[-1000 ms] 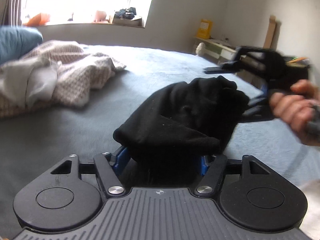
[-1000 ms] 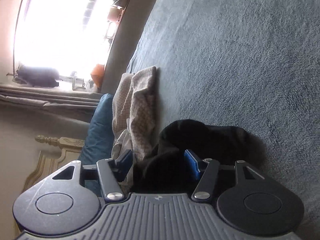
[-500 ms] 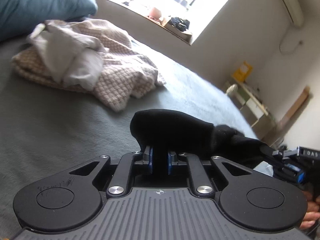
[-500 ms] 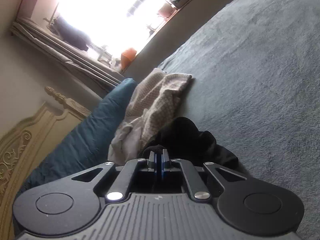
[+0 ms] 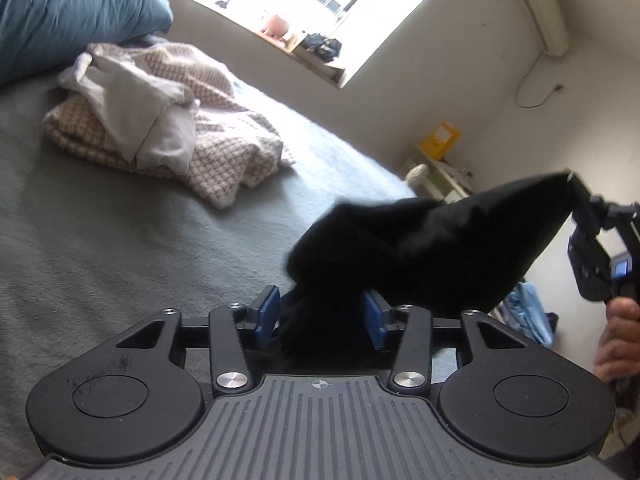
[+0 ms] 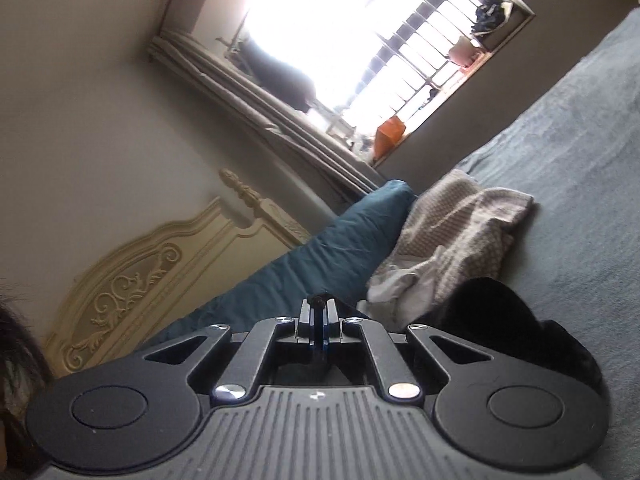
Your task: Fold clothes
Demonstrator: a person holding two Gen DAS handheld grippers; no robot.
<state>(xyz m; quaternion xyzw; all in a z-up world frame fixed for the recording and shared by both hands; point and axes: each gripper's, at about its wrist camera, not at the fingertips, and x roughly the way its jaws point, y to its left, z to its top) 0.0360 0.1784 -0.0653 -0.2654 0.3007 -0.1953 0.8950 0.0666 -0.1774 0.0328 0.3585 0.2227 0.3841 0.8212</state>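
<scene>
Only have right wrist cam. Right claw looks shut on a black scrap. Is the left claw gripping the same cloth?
Observer: Not firmly. The left claw has its jaws opening, with the black garment bunched between them.
Operator: Does the cloth span both claws?
Observer: Yes. It runs from the left claw up to the right claw, which pinches one corner.
Operator: Corner off the bed?
Observer: Yes, the pinched corner is raised above the bed, seen against the wall.

— Is any text, label, brand or number found legible in either view?

— None can be read. Printing is seen on the yellow box (image 5: pixel 439 140) by the far wall, and a lit blue screen (image 5: pixel 621 268) is carried on the right gripper (image 5: pixel 576 186), but both are too blurred to be read.
</scene>
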